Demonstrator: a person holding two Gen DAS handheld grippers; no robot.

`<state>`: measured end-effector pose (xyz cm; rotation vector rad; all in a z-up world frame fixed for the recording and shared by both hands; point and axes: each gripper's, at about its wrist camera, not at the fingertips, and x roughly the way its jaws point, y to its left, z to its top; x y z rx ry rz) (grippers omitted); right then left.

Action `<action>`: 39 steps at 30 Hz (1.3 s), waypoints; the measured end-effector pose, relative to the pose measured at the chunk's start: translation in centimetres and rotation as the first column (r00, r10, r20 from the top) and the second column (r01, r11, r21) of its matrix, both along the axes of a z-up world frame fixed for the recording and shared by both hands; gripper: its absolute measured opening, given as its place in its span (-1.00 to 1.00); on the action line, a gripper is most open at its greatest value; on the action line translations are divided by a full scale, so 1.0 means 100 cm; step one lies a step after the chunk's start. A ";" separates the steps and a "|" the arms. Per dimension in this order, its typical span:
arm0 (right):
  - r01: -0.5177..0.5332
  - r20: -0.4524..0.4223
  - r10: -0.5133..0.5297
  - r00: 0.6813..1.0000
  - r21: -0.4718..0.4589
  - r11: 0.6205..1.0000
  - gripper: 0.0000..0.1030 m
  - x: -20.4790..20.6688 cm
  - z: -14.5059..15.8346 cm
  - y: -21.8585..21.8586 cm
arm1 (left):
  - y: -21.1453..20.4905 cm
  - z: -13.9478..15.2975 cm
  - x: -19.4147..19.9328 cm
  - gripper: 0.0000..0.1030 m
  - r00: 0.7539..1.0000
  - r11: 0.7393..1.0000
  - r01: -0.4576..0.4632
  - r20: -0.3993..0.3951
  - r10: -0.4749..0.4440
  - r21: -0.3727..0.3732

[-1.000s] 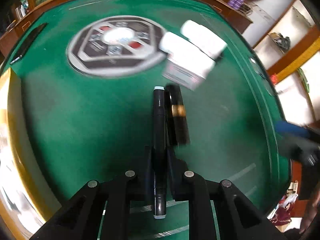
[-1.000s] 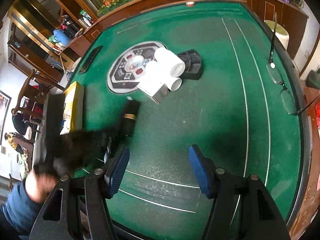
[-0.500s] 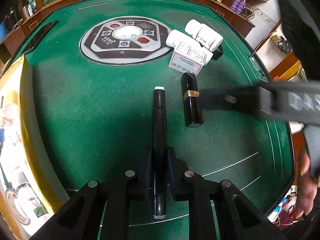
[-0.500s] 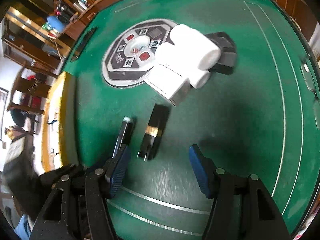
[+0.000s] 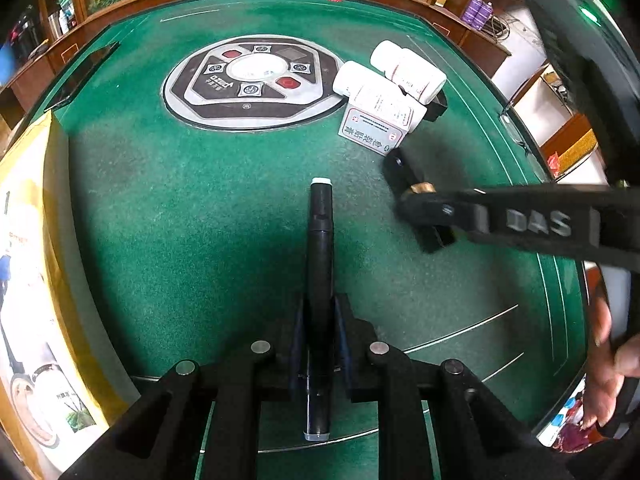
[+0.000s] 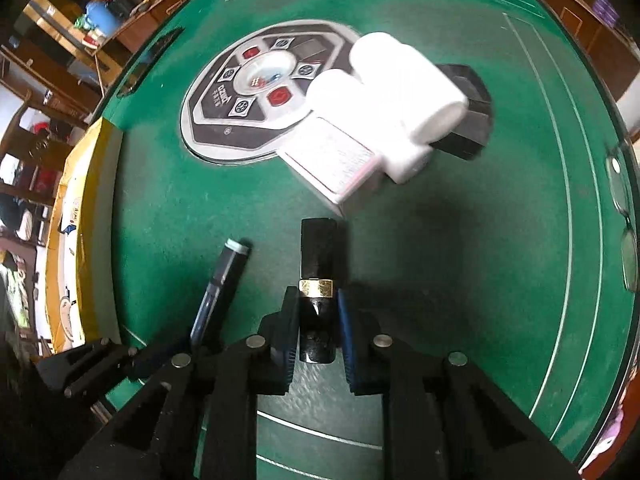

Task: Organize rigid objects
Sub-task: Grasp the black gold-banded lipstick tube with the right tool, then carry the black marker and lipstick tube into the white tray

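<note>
The left gripper [image 5: 320,320] has its jaws pinching a long thin black pen with a pale tip [image 5: 320,264], which points out over the green felt surface [image 5: 200,220]. The right gripper [image 6: 318,320] has its jaws pinching a short black tube with a gold band [image 6: 318,280], a lipstick by its look, low on the surface. Those jaws have just been closing, with the tube between them. The left view shows the right gripper from the side as a long black bar across the tube, and a hand [image 5: 612,360] at the far edge of the picture. The right view shows the tube straight on and the pen slanting just beside it. Past them lie two white round bottles [image 6: 404,84] and a small white box with red print [image 6: 336,164], all touching, next to a round grey and black panel [image 5: 252,80] set in the surface. Only the right view shows the black box [image 6: 468,116] behind the bottles well. A yellow carton [image 5: 32,280] stands at the left edge. Half a second ago the right jaws were spread wide and the tube lay loose between them.
</note>
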<state>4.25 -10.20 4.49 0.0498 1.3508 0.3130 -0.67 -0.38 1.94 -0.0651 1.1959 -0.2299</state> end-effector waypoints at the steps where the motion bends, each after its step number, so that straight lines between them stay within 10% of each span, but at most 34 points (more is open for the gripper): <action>1: 0.007 0.004 -0.007 1.000 0.015 1.000 -0.66 -0.004 0.002 -0.005 | -0.001 0.000 0.000 -0.72 1.000 1.000 0.004 0.007 -0.004 0.004; 25: -0.069 0.084 0.057 0.995 0.147 0.987 -0.65 -0.032 0.038 0.001 | 0.043 0.061 -0.021 -0.72 0.977 0.987 -0.133 0.154 0.145 -0.086; 39: -0.283 0.140 0.261 0.955 0.174 0.943 -0.65 -0.051 0.068 0.085 | 0.151 0.079 -0.057 -0.72 0.894 0.913 -0.377 0.196 0.402 -0.153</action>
